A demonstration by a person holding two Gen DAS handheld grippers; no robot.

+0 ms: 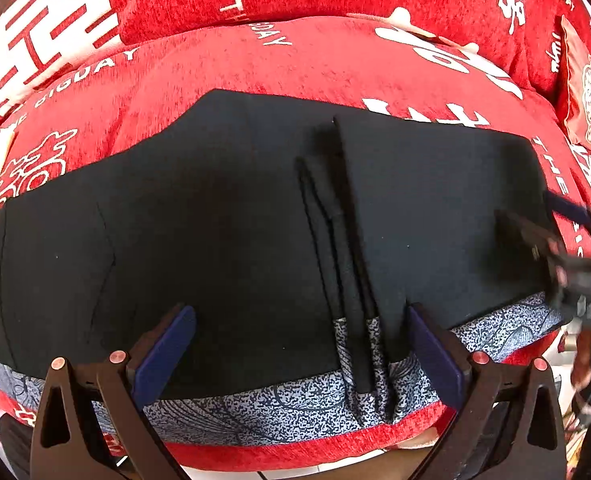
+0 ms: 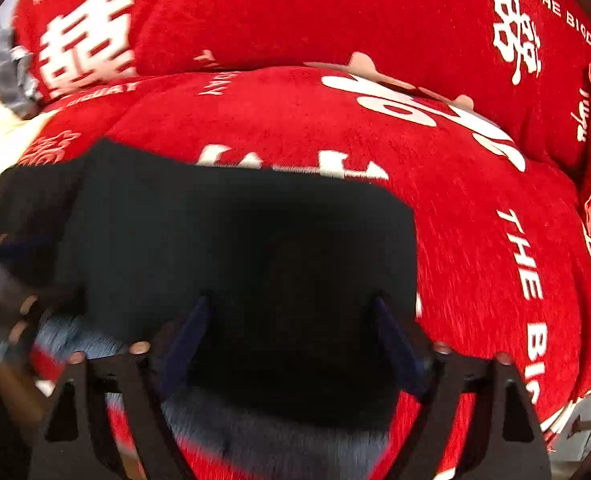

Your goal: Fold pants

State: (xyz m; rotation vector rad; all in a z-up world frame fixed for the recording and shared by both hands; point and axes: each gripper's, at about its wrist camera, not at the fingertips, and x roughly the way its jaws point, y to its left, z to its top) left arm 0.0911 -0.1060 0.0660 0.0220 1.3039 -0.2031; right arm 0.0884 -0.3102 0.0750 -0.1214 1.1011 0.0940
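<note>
Red sofa cover (image 1: 295, 68) showing white "THE BIGDAY" lettering repeating across seat and back. Large white double-happiness characters sitting on back cushion (image 2: 335, 12), one at left, one at right beside "THE BIGDAY". In right wrist view, "THE BIG…" running down seat cushion (image 2: 475, 240) at right, rest cut off. Red packet (image 1: 587, 96) at far right carrying white ornament and characters, too small for reading. Small script word on cover beside packet, illegible.

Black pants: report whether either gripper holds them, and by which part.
Nothing is held. The left gripper and right gripper both hover with jaws open over the black pants lying on the red cushion.
</note>
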